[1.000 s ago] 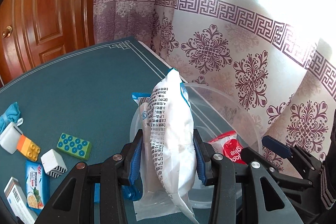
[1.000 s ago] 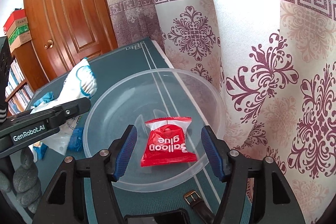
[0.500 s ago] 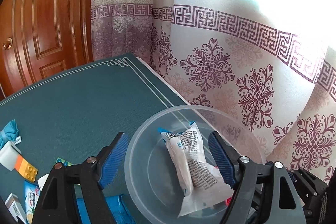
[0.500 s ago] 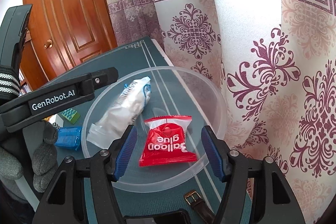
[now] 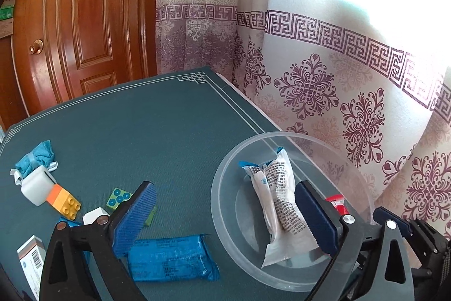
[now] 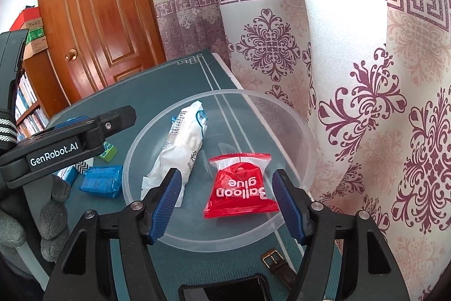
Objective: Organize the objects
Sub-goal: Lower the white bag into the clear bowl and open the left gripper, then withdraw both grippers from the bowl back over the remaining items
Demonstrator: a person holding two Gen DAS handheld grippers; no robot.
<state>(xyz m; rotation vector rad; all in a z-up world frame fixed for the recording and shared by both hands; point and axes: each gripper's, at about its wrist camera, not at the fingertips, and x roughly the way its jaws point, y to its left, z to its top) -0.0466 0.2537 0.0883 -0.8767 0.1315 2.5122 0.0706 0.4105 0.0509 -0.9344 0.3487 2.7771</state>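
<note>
A clear plastic bowl (image 5: 225, 182) (image 6: 298, 129) sits at the table's right edge by the curtain. A white printed packet (image 5: 279, 202) (image 6: 180, 151) lies inside it, next to a red "Balloon glue" packet (image 6: 239, 185) (image 5: 336, 202). My left gripper (image 5: 225, 213) is open and empty, above the bowl's left rim; it also shows in the right wrist view (image 6: 84, 137). My right gripper (image 6: 225, 202) is open and empty, hovering over the bowl's near rim. A blue packet (image 5: 172, 258) (image 6: 101, 182) lies on the green mat left of the bowl.
Left on the mat lie an orange-yellow brick (image 5: 63, 199), a white block (image 5: 36, 185), a blue cloth bundle (image 5: 35, 160), a green dotted brick (image 5: 118, 196) and a small box (image 5: 31, 261). A watch strap (image 6: 279, 264) lies near the bowl. Curtain at right, wooden door behind.
My left gripper opened and let the white packet fall into the bowl, then drew back to the left. The right gripper has stayed still.
</note>
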